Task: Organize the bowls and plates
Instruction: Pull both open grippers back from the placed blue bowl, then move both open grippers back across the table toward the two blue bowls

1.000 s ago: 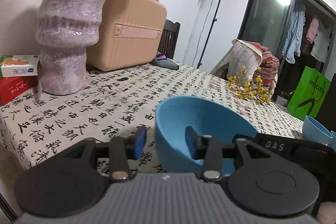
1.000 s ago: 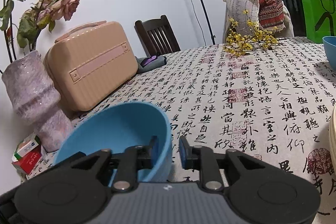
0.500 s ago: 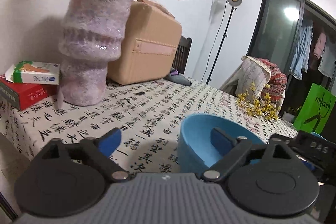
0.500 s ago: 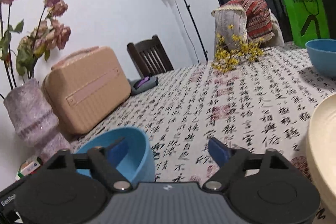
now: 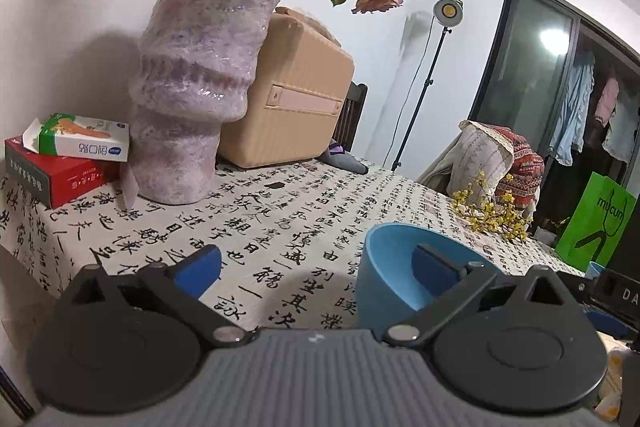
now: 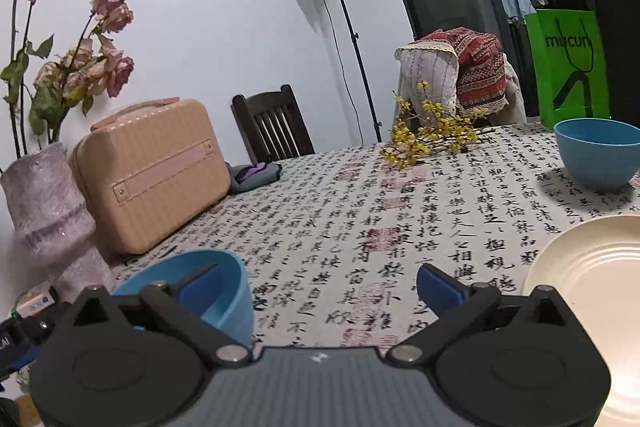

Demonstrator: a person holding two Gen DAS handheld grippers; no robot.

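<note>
Near blue bowl (image 5: 384, 275): upright on the calligraphy tablecloth (image 5: 288, 211), between my two grippers. Left gripper (image 5: 316, 267): jaws spread wide, gripping nothing (its right pad appears to sit over the bowl's mouth; contact unclear). Right gripper (image 6: 318, 285): likewise spread, empty. Second blue bowl (image 6: 598, 157): far right. Cream plate (image 6: 592, 291): near right. Vase (image 5: 196, 83): far left.
</note>
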